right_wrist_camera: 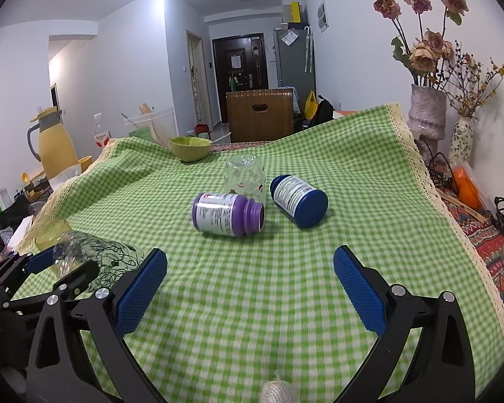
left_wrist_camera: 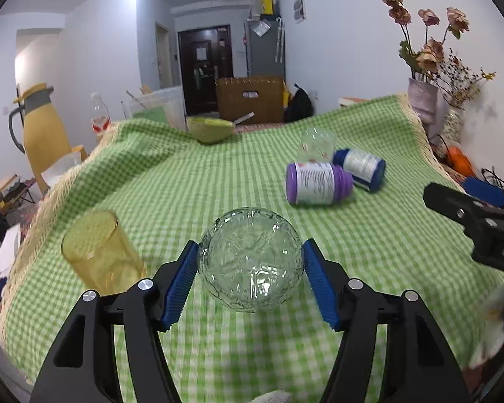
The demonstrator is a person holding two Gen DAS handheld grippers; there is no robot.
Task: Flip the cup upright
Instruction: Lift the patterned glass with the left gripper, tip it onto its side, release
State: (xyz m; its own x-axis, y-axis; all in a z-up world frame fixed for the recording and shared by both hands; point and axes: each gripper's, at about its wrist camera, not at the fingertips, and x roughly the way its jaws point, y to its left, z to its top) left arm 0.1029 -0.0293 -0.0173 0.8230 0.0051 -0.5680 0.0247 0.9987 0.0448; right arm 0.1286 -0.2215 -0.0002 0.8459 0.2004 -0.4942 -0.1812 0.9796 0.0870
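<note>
My left gripper [left_wrist_camera: 250, 263] is shut on a clear textured glass cup [left_wrist_camera: 250, 262], its blue pads pressing both sides, the cup's base facing the camera, held on its side above the green checked cloth [left_wrist_camera: 218, 184]. The same cup [right_wrist_camera: 94, 258] and left gripper [right_wrist_camera: 65, 268] show at the left of the right wrist view. My right gripper [right_wrist_camera: 250, 268] is open and empty above the cloth, and shows at the right edge of the left wrist view [left_wrist_camera: 460, 208]. A yellow cup [left_wrist_camera: 99, 252] lies tilted at the left. Another clear cup [right_wrist_camera: 245, 176] stands upside down behind the bottles.
A purple bottle [right_wrist_camera: 226, 215] and a blue bottle [right_wrist_camera: 299, 199] lie on their sides mid-cloth. A green bowl [right_wrist_camera: 190, 147] sits at the far edge. Vases with dried flowers [right_wrist_camera: 426, 110] stand at the right. A yellow jug [right_wrist_camera: 55, 144] stands far left.
</note>
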